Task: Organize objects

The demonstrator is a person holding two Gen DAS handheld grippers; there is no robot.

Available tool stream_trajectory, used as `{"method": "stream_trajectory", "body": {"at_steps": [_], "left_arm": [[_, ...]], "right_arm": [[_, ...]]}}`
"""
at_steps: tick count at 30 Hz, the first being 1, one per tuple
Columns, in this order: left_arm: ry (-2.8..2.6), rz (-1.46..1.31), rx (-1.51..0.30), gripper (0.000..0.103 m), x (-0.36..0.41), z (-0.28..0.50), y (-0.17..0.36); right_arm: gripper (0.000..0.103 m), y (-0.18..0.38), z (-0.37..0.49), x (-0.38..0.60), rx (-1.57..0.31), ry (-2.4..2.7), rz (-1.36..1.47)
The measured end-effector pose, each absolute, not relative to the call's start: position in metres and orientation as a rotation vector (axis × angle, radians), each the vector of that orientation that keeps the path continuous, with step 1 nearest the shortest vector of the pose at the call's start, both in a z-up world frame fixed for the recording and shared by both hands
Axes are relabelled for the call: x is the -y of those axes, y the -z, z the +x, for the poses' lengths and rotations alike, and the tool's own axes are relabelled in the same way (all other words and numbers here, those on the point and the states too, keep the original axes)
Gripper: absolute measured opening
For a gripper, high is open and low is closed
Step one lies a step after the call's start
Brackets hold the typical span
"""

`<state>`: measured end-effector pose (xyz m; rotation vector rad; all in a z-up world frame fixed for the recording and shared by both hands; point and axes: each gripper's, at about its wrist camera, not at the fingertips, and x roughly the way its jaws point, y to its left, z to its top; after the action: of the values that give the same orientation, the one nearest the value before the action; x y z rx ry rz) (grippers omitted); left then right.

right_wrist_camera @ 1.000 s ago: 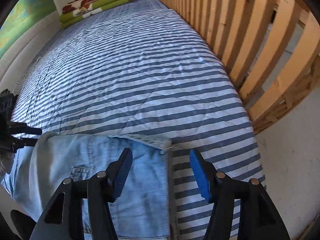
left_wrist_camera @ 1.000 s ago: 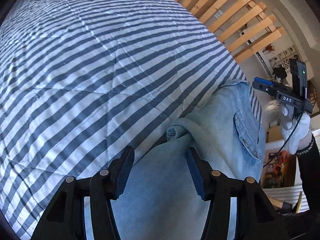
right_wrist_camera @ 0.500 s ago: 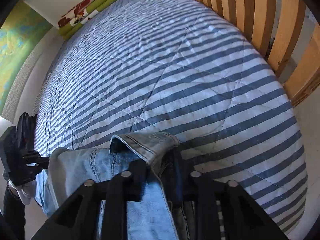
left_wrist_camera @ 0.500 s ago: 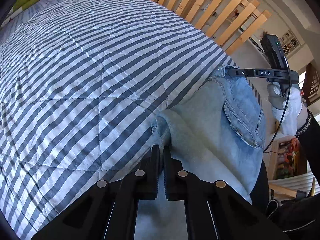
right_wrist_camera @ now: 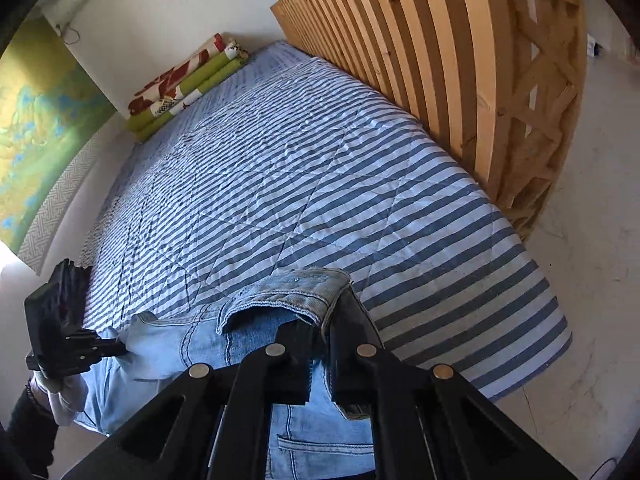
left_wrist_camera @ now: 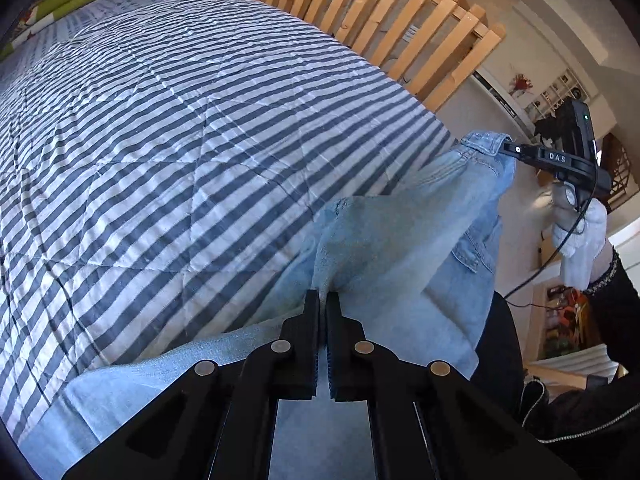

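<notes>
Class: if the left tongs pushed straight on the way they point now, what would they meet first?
Probably the striped bedcover, just past the jeans already clamped in the left tongs; depth is unclear.

left gripper [left_wrist_camera: 323, 300]: black plastic; two flat fingers on angled linkage arms; four round silver pivot pins; ribbed blue pads on the inner faces.
right gripper [right_wrist_camera: 325, 322]: same black build, four silver pins, blue pad edge visible between the fingers.
right gripper, side view [left_wrist_camera: 505, 147]: slim black body; white lettering "DAS"; one small white dot near the tip; upright black module on top with a green light.
cable [left_wrist_camera: 560, 246]: thin, black, hanging from the handle.
right hand [left_wrist_camera: 578, 236]: white glove.
left hand [right_wrist_camera: 60, 394]: white glove.
sleeve [left_wrist_camera: 616, 300]: black; beaded band at the wrist.
</notes>
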<state>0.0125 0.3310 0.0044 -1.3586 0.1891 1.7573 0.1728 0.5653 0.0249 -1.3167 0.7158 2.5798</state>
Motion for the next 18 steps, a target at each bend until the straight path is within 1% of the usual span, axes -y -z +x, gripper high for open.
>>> {"method": "stream_trajectory", "body": {"at_steps": [1, 3, 4, 5, 7, 8, 11, 12, 14, 16, 18], "left_arm": [[-1.782, -1.355, -0.178, 0.003, -0.333, 0.004, -0.006], [-1.872, -1.336, -0.260, 0.006, -0.345, -0.018, -0.002], [-1.934, -1.392, -0.276, 0.006, -0.347, -0.032, 0.005], [-1.975, -1.432, -0.279, 0.009, -0.346, -0.043, 0.009], [-2.062, -1.456, -0.282, 0.012, -0.332, -0.054, 0.008], [-2.076, -1.447, -0.277, 0.012, -0.323, -0.052, 0.003], [-2.045, -1.414, -0.271, 0.012, -0.299, -0.024, -0.015], [-2.016, -1.394, -0.279, 0.013, -0.294, -0.007, -0.020], [-1.950, -1.372, -0.304, 0.027, -0.290, 0.027, -0.026], [-1.864, -1.354, -0.336, 0.038, -0.292, 0.066, -0.026], [-1.793, -1.338, -0.396, 0.038, -0.303, 0.101, -0.019]], "right_arm": [[0.005, -0.025, 0.164, -0.566, -0.670, -2.574, -1.316], [0.005, -0.018, 0.139, -0.568, -0.546, -2.546, -1.355], [0.005, -0.005, 0.125, -0.572, -0.528, -2.484, -1.411], [0.006, 0.009, 0.114, -0.576, -0.521, -2.419, -1.489], [0.015, 0.025, 0.107, -0.584, -0.488, -2.323, -1.538], [0.027, 0.024, 0.109, -0.585, -0.468, -2.323, -1.534], [0.033, 0.010, 0.133, -0.585, -0.482, -2.361, -1.503], [0.033, 0.005, 0.143, -0.582, -0.503, -2.373, -1.499], [0.033, -0.004, 0.163, -0.572, -0.520, -2.391, -1.501], [0.033, -0.006, 0.184, -0.560, -0.523, -2.406, -1.525], [0.035, -0.001, 0.207, -0.551, -0.549, -2.384, -1.542]]}}
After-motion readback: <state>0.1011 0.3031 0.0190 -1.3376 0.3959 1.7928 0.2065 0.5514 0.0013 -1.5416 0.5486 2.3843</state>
